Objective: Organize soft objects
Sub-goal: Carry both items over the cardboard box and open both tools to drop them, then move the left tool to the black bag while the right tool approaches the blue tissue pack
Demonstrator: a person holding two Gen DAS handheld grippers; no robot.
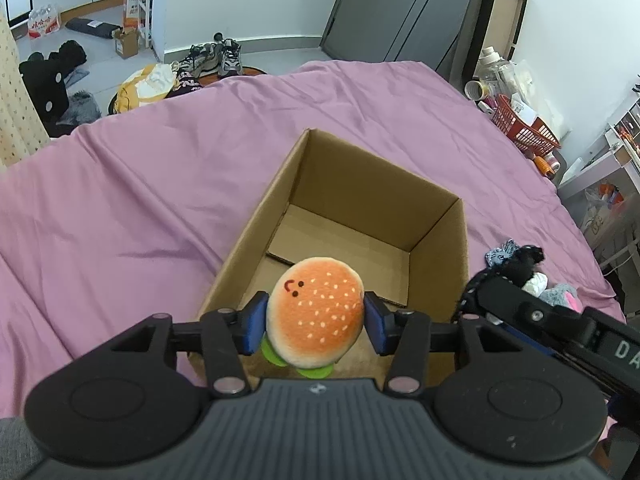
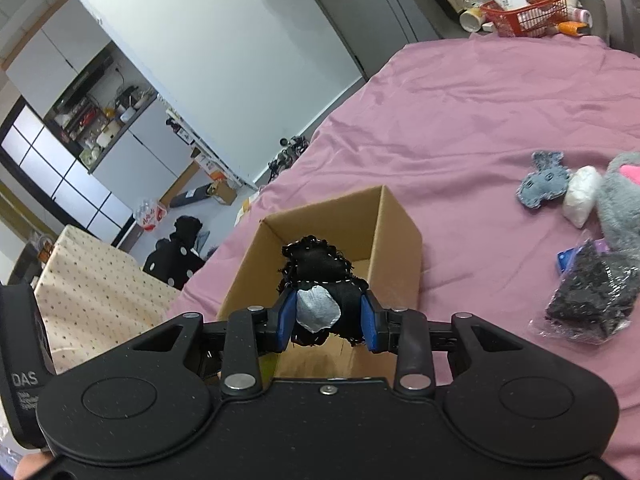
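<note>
Burger plush point(image 1: 316, 312) pinched in left tongs point(image 1: 316, 320) | black plush point(image 2: 324, 304) pinched in right tongs point(image 2: 326, 320) | both over box point(image 1: 360, 216)

Open box point(image 1: 438, 240) on bedspread point(image 1: 160, 184); plush toys point(image 2: 580, 196) to its right.

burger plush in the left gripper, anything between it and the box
Nothing visible. The burger plush, clamped in the left gripper, hangs over the open cardboard box, whose visible floor is bare.

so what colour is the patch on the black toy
Silvery grey patch on the black plush toy, clearest in the right wrist view.
</note>
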